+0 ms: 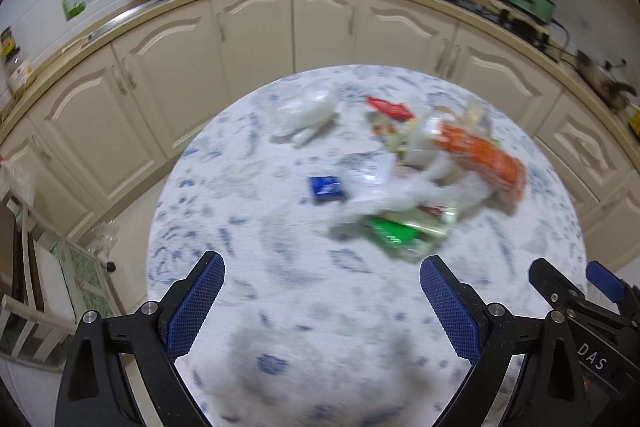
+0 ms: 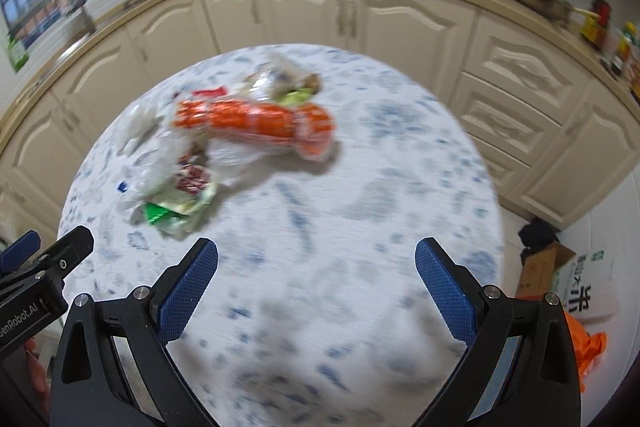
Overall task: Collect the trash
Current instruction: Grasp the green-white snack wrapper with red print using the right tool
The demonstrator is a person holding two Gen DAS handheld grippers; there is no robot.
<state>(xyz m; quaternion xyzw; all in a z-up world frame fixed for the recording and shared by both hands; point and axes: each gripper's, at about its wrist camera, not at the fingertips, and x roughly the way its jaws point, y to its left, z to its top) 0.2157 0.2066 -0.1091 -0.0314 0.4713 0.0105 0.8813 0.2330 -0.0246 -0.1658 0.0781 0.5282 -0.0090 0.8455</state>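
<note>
Plastic film: most of the trash looks like thin wrappers and bags, so I judge it light, soft and a little slippery; it will crumple under the fingers and not resist.
Trash pile: it lies on the far half of the round tabletop (image 1: pixel 280 307), which has a white cloth with blue pattern; both views are blurred, so small details are not readable.
Orange package (image 2: pixel 256 125): long, wrapped in clear film, on top of the pile; probably the bulkiest piece, best to pinch across its narrow middle.
Green wrapper (image 1: pixel 390 233): flat, at the near edge of the pile, nearest to the left gripper; taking a raised edge seems easier than the flat face.
Blue packet (image 1: pixel 327 189): small, just beside the pile on its left side.
White bag (image 1: pixel 306 117): crumpled, apart from the pile, further back.
Left gripper (image 1: pixel 322 277): fingers spread wide, holding nothing, above the near part of the tabletop.
Right gripper (image 2: pixel 316 261): fingers also wide apart and empty, the pile ahead and to its left.
Risk: thin film can slip out, so a deep pinch is safer.
</note>
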